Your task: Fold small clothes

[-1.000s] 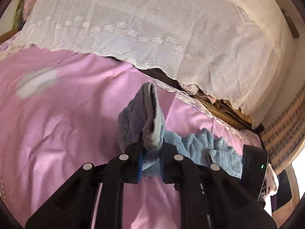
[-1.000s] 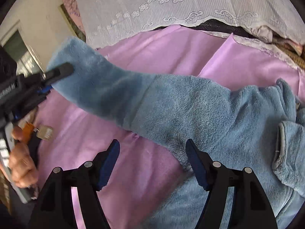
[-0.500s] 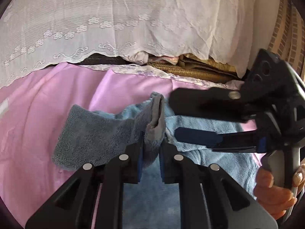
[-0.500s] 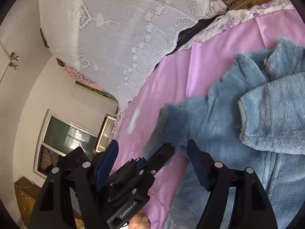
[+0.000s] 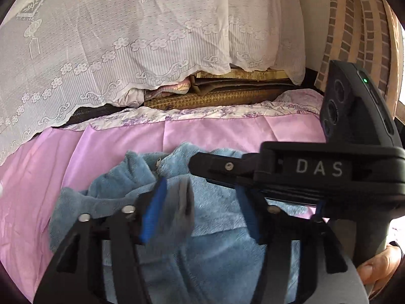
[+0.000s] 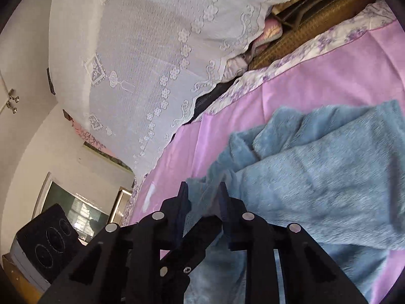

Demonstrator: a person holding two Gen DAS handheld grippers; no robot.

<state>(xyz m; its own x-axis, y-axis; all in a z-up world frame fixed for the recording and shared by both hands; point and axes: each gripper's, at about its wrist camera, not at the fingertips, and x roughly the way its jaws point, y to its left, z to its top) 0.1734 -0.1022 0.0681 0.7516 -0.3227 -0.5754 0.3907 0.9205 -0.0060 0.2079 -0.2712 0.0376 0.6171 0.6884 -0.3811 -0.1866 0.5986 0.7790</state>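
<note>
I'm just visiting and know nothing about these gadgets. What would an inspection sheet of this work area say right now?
Surface: pink bedsheet, wrinkled.
Job's things: blue fleece garment lying on the sheet, one sleeve folded across it.
Clutter: stacked bedding under a white lace cover.
Grippers: left gripper jaws opening, grey cuff between them; right gripper jaws closing around a fleece edge.
Cables: nothing seen.
Surroundings: brick wall, window, a hand on the right gripper's handle.
</note>
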